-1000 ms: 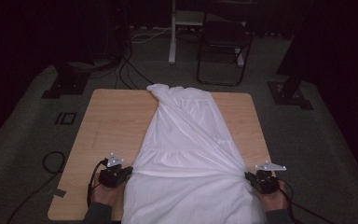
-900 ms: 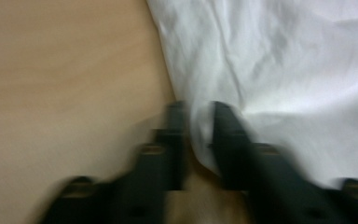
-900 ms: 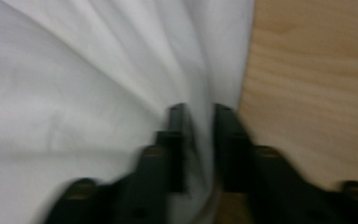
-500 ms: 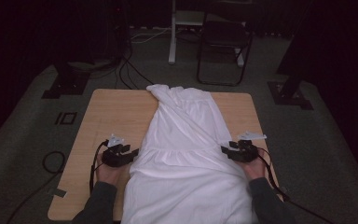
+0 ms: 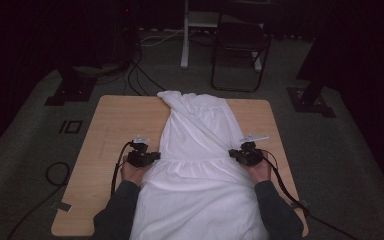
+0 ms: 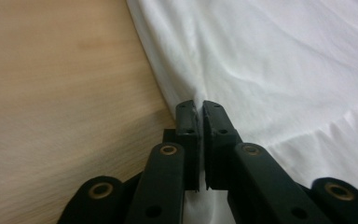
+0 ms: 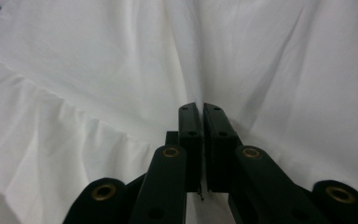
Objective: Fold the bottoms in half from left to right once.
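Gripping the white garment on both side edges at once: left tongs pinching the cloth at its left border, right tongs pinching the right border, both level with the gathered seam running across the middle. In the left gripper view, jaws nearly touching, a thin fold of white fabric squeezed between them right where cloth meets bare wood. In the right gripper view, the right tongs likewise clamped, a ridge of fabric rising from the jaw tips. Probably holding two matching points to keep the garment flat and symmetrical, ready for a fold or a pull; judging only from the even grip. Lying lengthwise down the centre of the worktop, near hem spilling over the near edge between the sleeves, narrow top bunched at the far edge. Counting now: one garment, two tongs, two hands, one worktop. Farther off on the floor, one dark folding chair, several cables.
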